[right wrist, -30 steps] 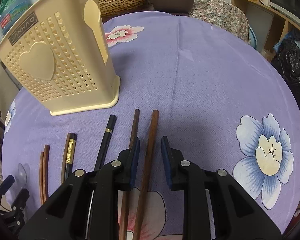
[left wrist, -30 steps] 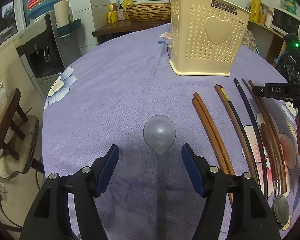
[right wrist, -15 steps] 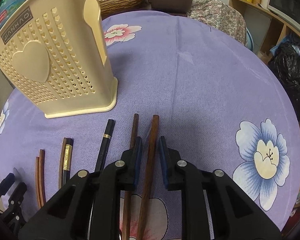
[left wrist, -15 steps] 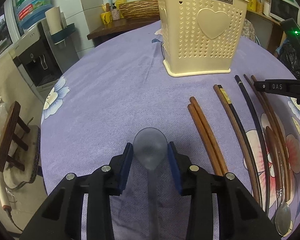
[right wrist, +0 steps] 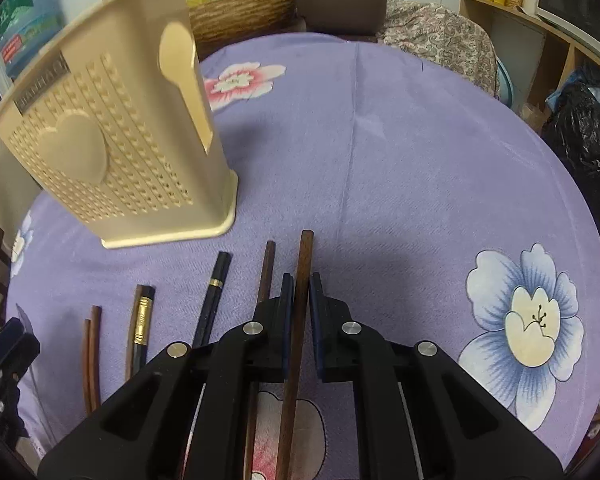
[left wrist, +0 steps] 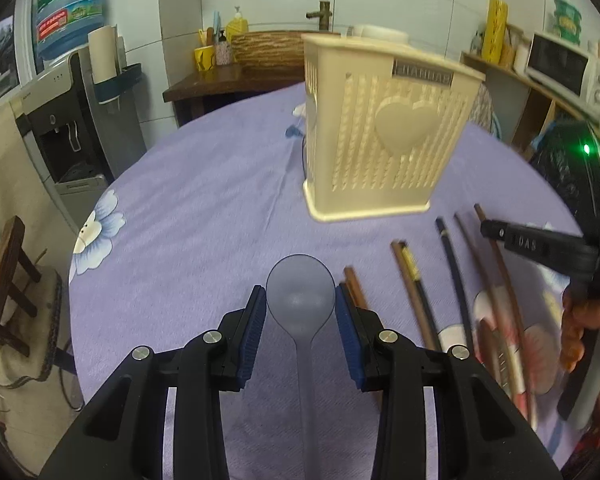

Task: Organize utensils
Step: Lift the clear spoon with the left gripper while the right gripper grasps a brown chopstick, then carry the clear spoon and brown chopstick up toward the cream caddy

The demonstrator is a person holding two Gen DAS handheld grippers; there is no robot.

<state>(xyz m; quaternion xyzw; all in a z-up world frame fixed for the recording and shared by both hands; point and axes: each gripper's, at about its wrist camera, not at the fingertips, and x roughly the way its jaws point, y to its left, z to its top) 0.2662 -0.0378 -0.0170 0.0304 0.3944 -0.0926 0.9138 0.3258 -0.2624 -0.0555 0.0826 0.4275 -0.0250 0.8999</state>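
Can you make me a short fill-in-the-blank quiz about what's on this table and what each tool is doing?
1. The left tool is shut on the bowl of a translucent ____.
2. The right tool is shut on a single brown ____.
3. The cream utensil basket has a raised ____ shape on its front.
4. The purple tablecloth is printed with ____.

Missing words: spoon; chopstick; heart; flowers
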